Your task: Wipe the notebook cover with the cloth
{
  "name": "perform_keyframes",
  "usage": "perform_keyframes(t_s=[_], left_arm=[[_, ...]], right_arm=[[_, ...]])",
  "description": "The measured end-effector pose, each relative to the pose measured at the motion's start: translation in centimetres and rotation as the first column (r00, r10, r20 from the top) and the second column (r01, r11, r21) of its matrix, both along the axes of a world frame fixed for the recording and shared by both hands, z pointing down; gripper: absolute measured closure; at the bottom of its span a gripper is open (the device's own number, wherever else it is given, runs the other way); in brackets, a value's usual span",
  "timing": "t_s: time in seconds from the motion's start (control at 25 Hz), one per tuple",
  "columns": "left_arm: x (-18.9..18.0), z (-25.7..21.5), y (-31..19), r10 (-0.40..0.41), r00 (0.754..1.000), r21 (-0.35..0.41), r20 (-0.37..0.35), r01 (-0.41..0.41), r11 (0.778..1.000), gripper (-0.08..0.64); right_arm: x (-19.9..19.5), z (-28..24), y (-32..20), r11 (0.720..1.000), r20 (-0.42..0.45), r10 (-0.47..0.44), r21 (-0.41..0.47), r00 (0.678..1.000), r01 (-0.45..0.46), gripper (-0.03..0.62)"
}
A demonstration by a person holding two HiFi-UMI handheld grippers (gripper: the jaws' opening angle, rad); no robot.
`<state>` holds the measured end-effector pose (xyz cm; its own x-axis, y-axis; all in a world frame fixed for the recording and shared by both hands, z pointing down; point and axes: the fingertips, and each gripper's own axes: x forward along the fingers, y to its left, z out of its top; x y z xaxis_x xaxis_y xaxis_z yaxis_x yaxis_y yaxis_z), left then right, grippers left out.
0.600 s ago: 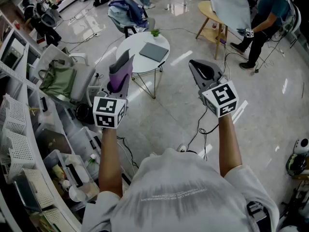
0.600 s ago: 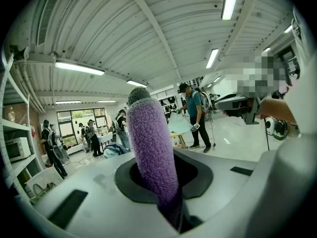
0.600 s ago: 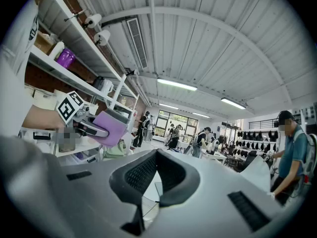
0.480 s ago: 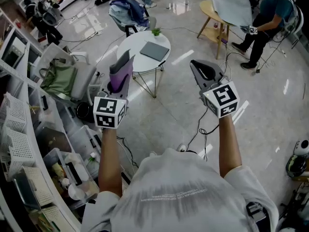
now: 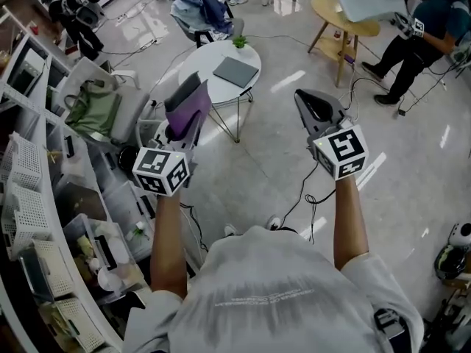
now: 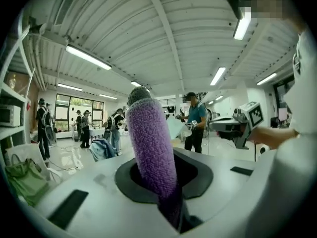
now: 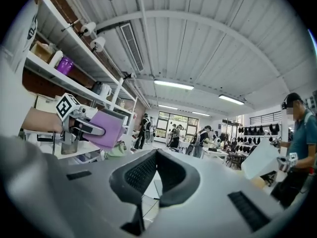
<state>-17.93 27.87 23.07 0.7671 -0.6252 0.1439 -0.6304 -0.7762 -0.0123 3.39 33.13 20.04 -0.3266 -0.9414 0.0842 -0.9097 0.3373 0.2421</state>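
The notebook (image 5: 235, 71) lies on the table (image 5: 200, 68) at upper centre of the head view. Below it, the left gripper (image 5: 190, 98) with the cloth (image 5: 185, 116) sits left of the right gripper (image 5: 313, 101). Shelves (image 5: 29, 190) line the left edge.

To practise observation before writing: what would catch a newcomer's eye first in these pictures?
The purple cloth stands out, pinched in the left gripper at the head view's left. Beyond it, across the floor, a grey notebook lies on a small round white table. The right gripper is held up, shut and empty.
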Motion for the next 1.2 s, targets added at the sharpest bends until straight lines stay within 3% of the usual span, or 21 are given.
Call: perform_keyframes(t_s=[0.12,0.28,0.36,0.52,0.72,0.96,1.2], left_arm=[[1.3,-0.3,0.2,-0.009,0.999,-0.015,-0.054,0.009,1.000,0.512],[3.6,0.2,0.6,-0.037,0.999,0.009,0.030,0.036,0.999,0.512],[4.6,0.4,0.8,-0.028,0.999,0.007,0.039,0.028,1.000,0.512],[6.9,0.7,1.1,0.024,0.999,-0.030,-0.028,-0.025,0.999,0.514],[7.4,2.5,-0.7,-0.030,0.994,0.030,0.106,0.027,0.999,0.512],[6.6,4.3,-5.3,-0.090,0.989,0.023,0.121,0.087,0.996,0.512],[6.1,5.5,-12.2,-0.094,0.982,0.045,0.166,0.088,0.995,0.512]], right_arm=[[1.3,0.4,0.0,1.000,0.006,-0.015,-0.003,1.000,0.015,0.590],[3.6,0.9,0.2,1.000,0.028,-0.026,-0.012,0.999,0.026,0.590],[4.5,1.3,0.0,0.999,0.052,-0.031,-0.019,0.998,0.032,0.590],[6.1,2.2,-0.4,0.999,0.076,-0.026,-0.033,0.997,0.029,0.590],[6.9,3.0,-1.5,0.998,0.109,-0.021,-0.052,0.994,0.027,0.590],[7.3,3.9,-5.1,0.997,0.090,-0.008,-0.076,0.996,0.015,0.590],[7.0,4.3,-11.6,0.996,0.083,0.002,-0.093,0.997,0.005,0.590]])
